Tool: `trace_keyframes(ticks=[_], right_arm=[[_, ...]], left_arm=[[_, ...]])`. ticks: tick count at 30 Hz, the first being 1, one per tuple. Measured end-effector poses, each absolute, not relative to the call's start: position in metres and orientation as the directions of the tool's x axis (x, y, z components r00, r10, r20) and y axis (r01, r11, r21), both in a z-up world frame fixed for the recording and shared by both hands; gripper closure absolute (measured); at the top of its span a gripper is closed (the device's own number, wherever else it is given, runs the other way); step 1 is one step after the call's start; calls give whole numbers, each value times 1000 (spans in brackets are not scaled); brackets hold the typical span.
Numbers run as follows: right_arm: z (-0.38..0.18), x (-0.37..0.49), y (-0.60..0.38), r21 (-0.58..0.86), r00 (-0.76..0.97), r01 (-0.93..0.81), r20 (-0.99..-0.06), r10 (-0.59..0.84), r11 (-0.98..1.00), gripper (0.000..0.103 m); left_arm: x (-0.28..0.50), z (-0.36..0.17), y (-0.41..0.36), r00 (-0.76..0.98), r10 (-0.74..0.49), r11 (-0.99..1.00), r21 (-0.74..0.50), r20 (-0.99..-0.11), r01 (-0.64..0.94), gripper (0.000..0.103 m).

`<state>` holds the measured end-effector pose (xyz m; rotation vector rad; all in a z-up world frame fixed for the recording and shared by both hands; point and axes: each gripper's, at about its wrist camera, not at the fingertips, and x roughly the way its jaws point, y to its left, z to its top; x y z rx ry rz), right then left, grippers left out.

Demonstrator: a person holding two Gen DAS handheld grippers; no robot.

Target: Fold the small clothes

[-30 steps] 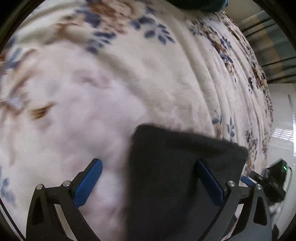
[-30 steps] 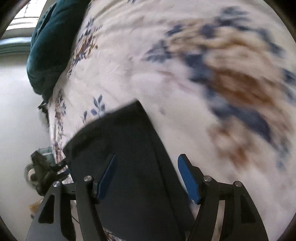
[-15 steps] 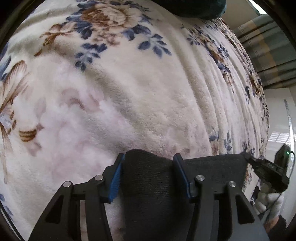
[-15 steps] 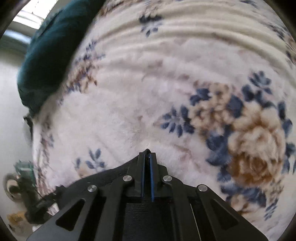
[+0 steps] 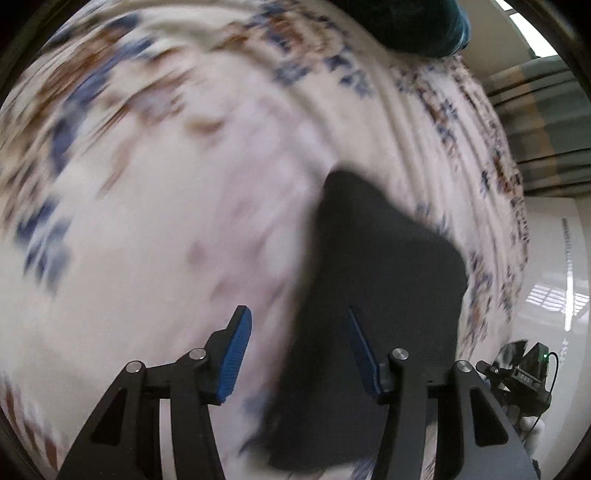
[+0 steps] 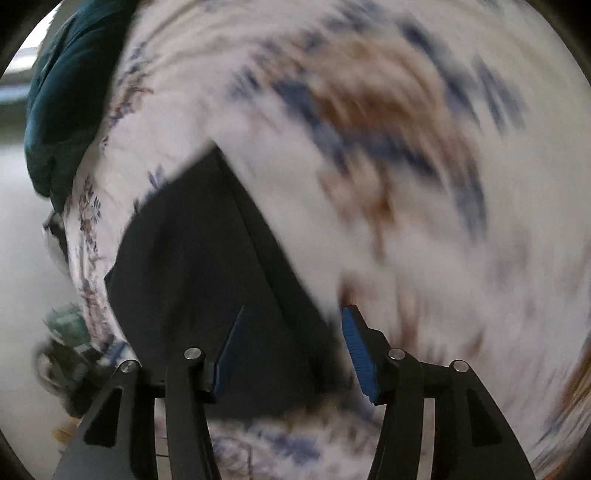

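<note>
A small dark grey garment [image 5: 384, 295] lies folded flat on the white floral blanket [image 5: 166, 221]. It also shows in the right wrist view [image 6: 207, 273]. My left gripper [image 5: 299, 350] is open and empty, raised over the garment's left edge. My right gripper [image 6: 291, 350] is open and empty, raised over the garment's right edge. Both views are blurred by motion.
A dark teal cushion [image 5: 413, 26] lies at the far end of the blanket, also in the right wrist view [image 6: 62, 110]. The blanket's edge drops to a pale floor [image 5: 546, 280]. The other gripper shows at the lower right [image 5: 524, 373].
Half a second ago both grippers were closed on the garment's far edge. Both have now opened, let go and pulled back above the garment, which lies flat.
</note>
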<state>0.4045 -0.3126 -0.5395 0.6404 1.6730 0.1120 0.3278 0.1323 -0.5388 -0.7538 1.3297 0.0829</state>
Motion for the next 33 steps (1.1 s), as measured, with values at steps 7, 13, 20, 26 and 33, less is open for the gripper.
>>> trace_keyframes(ticks=[7,13,20,26,33], right_arm=[[-561,338,-311,493,52,510,-835,547,705,100],[-508,331,-315,386,158,474,-921,355,791,101],[-574,342,-320,433,-63,435,-860,506,790,95],[-545,401,-333,535,44,227,-840,540,814,17],[-627,469,-298,715,-163,160,-660,733,680,5]], left_arm=[[273,-555,109,195,-412,733,-451,-890,-509,47],[282,-554,99,244,-464,700,-522,-851,-488,43],[306,-556,99,287,-481,703,-560,-829,-438,31],[324,-558,105,343,-515,683,-618,-785,-389,31],[360,-591,95,320,-602,679,-680,-732,-277,31]])
